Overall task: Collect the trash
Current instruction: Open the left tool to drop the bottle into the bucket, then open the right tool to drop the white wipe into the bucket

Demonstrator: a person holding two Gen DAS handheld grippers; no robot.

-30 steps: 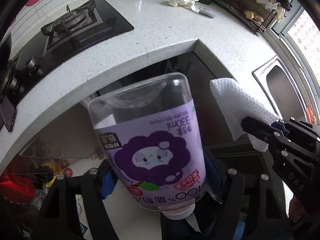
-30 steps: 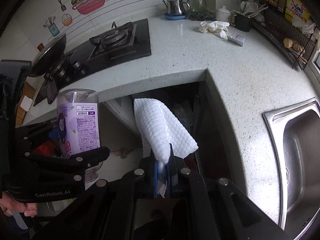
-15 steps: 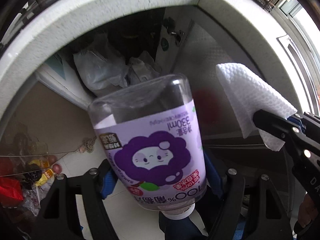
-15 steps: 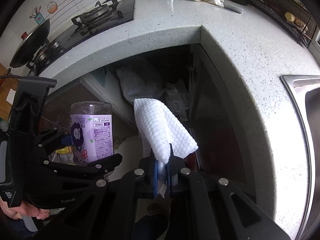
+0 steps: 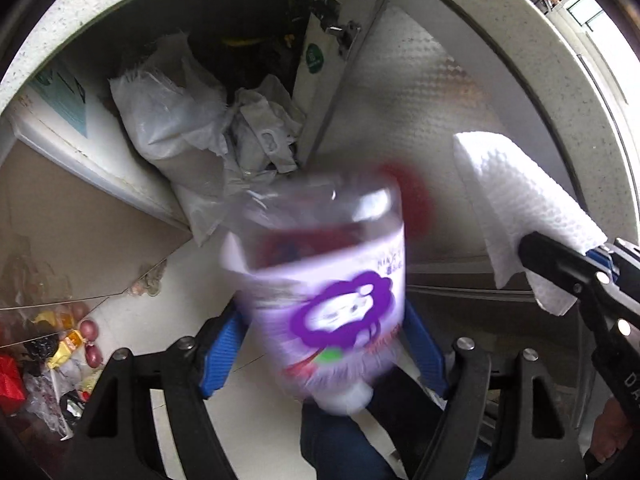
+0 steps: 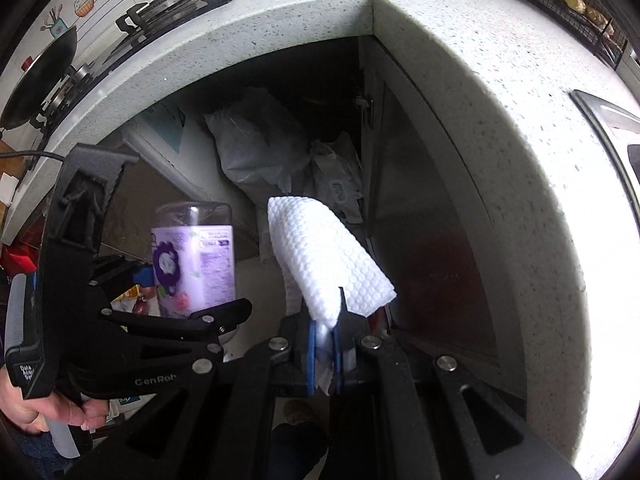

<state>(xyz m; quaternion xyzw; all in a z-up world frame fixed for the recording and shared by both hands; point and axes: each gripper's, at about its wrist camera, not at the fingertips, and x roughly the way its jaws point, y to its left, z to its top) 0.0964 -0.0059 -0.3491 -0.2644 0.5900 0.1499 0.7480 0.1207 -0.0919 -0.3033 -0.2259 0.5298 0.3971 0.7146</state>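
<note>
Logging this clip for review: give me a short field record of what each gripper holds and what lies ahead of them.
left gripper: jaws either side of the purple-label bottle, cap end down; bottle blurred, grip uncertain
right gripper: shut on the white paper towel
ahead: open cabinet under the speckled countertop, plastic bags inside
side: left of the towel in the right wrist view, bottle and towel apart
</note>
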